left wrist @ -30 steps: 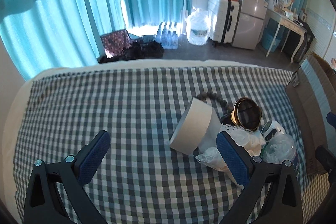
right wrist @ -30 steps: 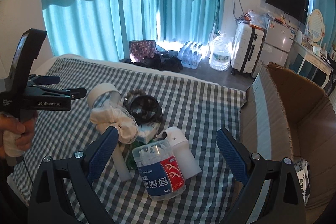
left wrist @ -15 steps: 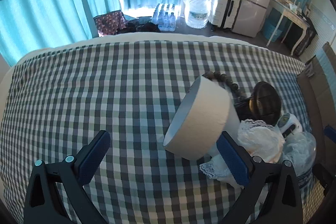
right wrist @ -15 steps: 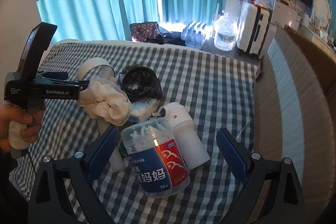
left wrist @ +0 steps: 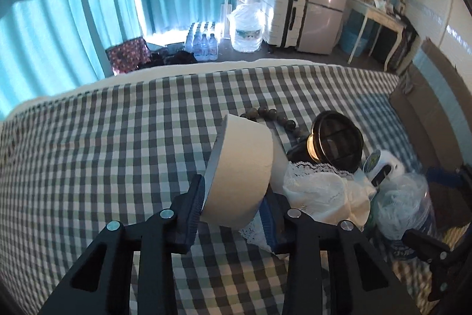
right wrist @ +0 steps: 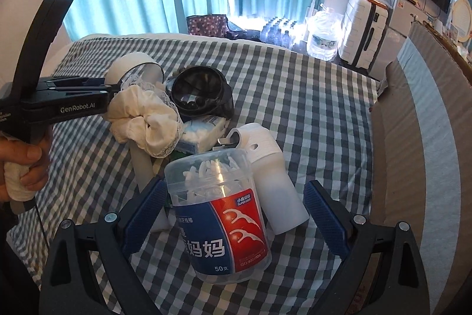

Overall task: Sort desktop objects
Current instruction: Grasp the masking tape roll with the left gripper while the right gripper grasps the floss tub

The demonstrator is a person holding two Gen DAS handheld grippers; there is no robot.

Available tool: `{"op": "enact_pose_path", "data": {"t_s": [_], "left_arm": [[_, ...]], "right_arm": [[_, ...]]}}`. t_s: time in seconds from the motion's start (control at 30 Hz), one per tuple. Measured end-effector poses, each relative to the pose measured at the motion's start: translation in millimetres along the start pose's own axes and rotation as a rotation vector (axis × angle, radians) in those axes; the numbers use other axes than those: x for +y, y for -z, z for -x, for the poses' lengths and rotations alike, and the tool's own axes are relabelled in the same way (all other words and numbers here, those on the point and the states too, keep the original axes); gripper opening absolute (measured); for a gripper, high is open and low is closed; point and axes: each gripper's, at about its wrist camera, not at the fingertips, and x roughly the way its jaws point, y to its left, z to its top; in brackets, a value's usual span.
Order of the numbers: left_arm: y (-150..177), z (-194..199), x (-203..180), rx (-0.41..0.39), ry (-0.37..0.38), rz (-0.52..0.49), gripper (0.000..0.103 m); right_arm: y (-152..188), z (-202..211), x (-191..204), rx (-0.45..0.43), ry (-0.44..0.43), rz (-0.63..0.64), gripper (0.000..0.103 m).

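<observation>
Checked bedcover (left wrist: 118, 138): left gripper (left wrist: 233, 210) closing around the white cup (left wrist: 242, 170), right gripper (right wrist: 236, 214) open astride the floss jar (right wrist: 221, 211); lifting comes next.

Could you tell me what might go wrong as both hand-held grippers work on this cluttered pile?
The left hand-held gripper is closing on the white cylindrical roll; the crumpled lace-trimmed white cloth lies against it and may drag along. The right hand-held gripper straddles the clear plastic floss-pick jar, and the white spray bottle leaning beside it could get knocked over.
</observation>
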Motion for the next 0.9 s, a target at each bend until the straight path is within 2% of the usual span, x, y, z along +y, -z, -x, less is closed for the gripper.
{"op": "enact_pose_path", "data": {"t_s": [0.13, 0.27, 0.4, 0.5, 0.53, 0.6, 0.73, 0.8, 0.87, 0.9], "left_arm": [[-3.2, 7.6, 4.2, -0.015, -0.001, 0.025, 0.035], [-10.0, 22.2, 11.0, -0.054, -0.021, 0.031, 0.035], [-11.9, 41.4, 15.3, -0.099, -0.035, 0.045, 0.035], [-14.3, 66.4, 13.5, -0.162, -0.081, 0.010, 0.035], [-15.2, 73.8, 12.3, -0.185, -0.094, -0.004, 0.035], [-17.6, 83.7, 11.8, -0.215, -0.123, -0.020, 0.035], [-19.3, 91.7, 14.3, -0.233, -0.116, -0.004, 0.035], [-17.7, 98.7, 12.3, -0.260, -0.172, -0.023, 0.035], [-14.2, 110.0, 0.2, -0.324, -0.288, -0.103, 0.035], [-13.2, 112.2, -4.9, -0.348, -0.316, -0.137, 0.035]], "right_arm": [[1.7, 2.2, 4.1, 0.001, 0.004, 0.015, 0.095], [6.0, -5.2, 7.1, 0.053, 0.004, 0.026, 0.095], [9.0, -10.6, 8.2, 0.073, -0.020, 0.028, 0.095], [11.6, -12.0, 9.6, 0.070, -0.020, 0.038, 0.095], [11.7, -11.9, 10.3, 0.071, -0.019, 0.041, 0.093], [11.5, -11.6, 10.2, 0.078, -0.028, 0.039, 0.084], [14.7, -10.3, 12.9, 0.091, -0.008, 0.045, 0.066], [15.3, -10.5, 12.4, 0.097, -0.010, 0.041, 0.065], [15.7, -10.2, 11.0, 0.098, -0.019, 0.029, 0.065], [14.9, -11.0, 10.1, 0.098, -0.020, 0.025, 0.065]]}}
